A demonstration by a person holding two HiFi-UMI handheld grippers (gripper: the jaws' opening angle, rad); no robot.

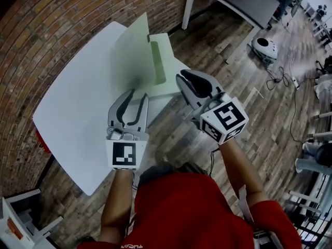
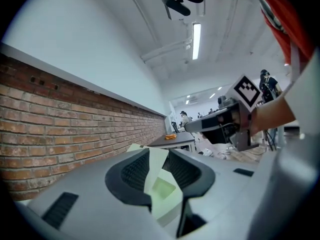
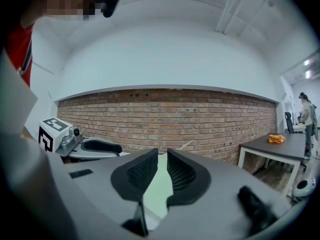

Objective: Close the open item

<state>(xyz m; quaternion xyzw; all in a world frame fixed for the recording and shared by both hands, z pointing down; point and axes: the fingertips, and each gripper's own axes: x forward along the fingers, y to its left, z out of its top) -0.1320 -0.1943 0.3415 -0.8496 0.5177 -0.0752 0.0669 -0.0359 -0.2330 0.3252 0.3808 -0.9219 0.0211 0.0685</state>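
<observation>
We see the pale green box [image 1: 170,56] at the far right of the white table [image 1: 78,102], lid [image 1: 132,51] standing up, our left gripper [image 1: 139,93] just near it, jaws released and empty, our right gripper [image 1: 181,78] clenched on nothing by its right edge.

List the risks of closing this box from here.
The box sits near the table edge, so a hard push on the upright lid may slide it off. The left gripper is open near the lid and may catch its edge. The right gripper is shut beside the box and could knock it.
</observation>
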